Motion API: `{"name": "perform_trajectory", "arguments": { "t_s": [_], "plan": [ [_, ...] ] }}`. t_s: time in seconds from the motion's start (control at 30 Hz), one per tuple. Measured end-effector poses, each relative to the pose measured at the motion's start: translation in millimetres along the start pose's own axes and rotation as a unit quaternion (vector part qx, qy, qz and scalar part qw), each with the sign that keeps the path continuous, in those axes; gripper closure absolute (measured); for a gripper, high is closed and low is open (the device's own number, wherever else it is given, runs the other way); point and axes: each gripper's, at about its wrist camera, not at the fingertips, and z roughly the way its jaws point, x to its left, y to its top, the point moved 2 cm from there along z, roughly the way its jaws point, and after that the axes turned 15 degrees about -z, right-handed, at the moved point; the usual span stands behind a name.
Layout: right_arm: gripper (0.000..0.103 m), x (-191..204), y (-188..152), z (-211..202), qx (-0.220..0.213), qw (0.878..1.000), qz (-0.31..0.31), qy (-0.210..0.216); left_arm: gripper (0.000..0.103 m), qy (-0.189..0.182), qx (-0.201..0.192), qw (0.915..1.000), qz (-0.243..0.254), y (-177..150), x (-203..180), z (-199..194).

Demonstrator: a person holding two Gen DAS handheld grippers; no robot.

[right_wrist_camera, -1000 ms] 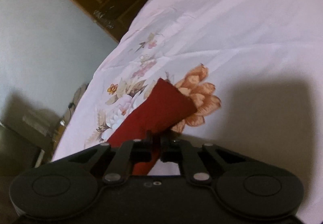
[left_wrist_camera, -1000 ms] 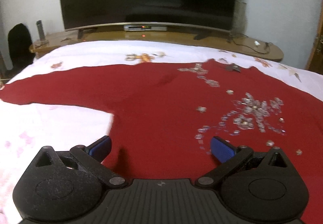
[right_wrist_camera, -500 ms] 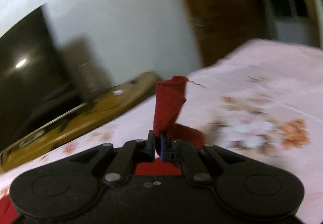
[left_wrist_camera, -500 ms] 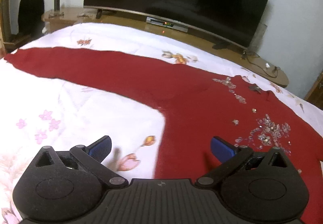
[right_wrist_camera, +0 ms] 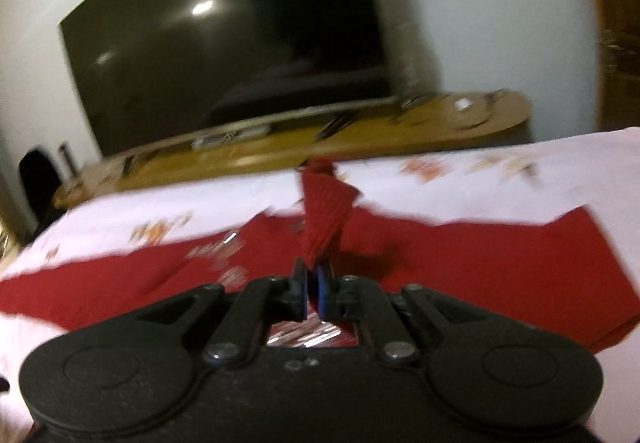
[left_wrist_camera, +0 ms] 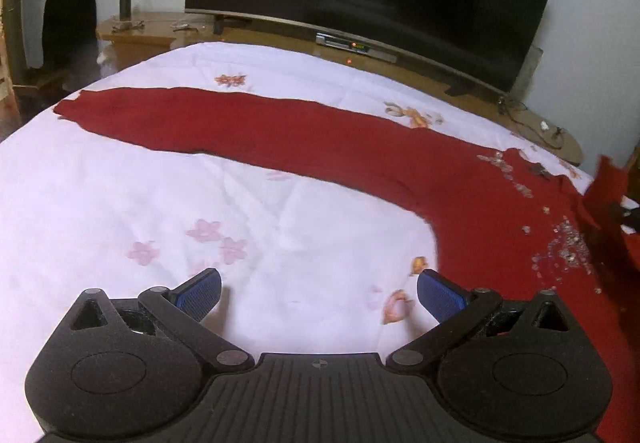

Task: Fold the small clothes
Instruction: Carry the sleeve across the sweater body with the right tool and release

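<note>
Red sweater [left_wrist_camera: 472, 179] mostly flat on the bed [left_wrist_camera: 120, 203], folding barely started: right claw [right_wrist_camera: 313, 289] pinching one cuff [right_wrist_camera: 324, 211], left claw [left_wrist_camera: 318, 291] wide, holding nothing.

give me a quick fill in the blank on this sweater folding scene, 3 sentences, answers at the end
1. The left gripper hovers with its jaws ____ over the white bedsheet.
2. The right gripper is shut on a sleeve cuff of the ____ sweater.
3. The other sleeve lies stretched out ____ on the bed.

Missing words: open; red; flat
</note>
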Motion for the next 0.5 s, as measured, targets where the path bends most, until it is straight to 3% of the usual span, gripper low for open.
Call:
{"name": "perform_trajectory", "arguments": {
  "t_s": [0.03,0.1,0.17,0.23,0.33,0.43,0.5],
  "plan": [
    [0.097,11.4,-4.1,7.4,0.009,1.0,-0.008,0.007,0.0,-0.009,0.008,0.9999,-0.001,1.1,2.3,1.3],
    [0.079,29.9,-14.8,28.1,0.043,0.998,-0.027,0.032,0.0,-0.025,0.016,0.9995,-0.009,3.4,3.7,3.0],
    [0.071,47.1,-26.1,37.4,0.072,0.996,-0.046,0.038,0.0,-0.039,0.019,0.999,-0.013,6.3,-2.7,5.8],
    [0.066,52.8,-31.4,19.9,0.046,0.997,-0.061,0.027,0.0,-0.055,0.024,0.9981,-0.01,8.1,-15.4,10.4],
    [0.065,37.9,-34.9,-9.5,0.025,0.999,-0.03,0.006,0.001,-0.104,0.037,0.9939,0.001,9.9,-52.9,22.7],
    [0.065,4.0,-43.9,-29.5,0.027,0.999,0.002,-0.016,0.037,-0.158,0.06,0.9854,0.022,7.4,-108.3,40.0],
    [0.065,-12.0,-49.1,-43.5,0.028,0.999,0.02,-0.032,0.04,-0.193,0.09,0.9767,0.028,-1.2,-146.9,56.4]
  ]
}}
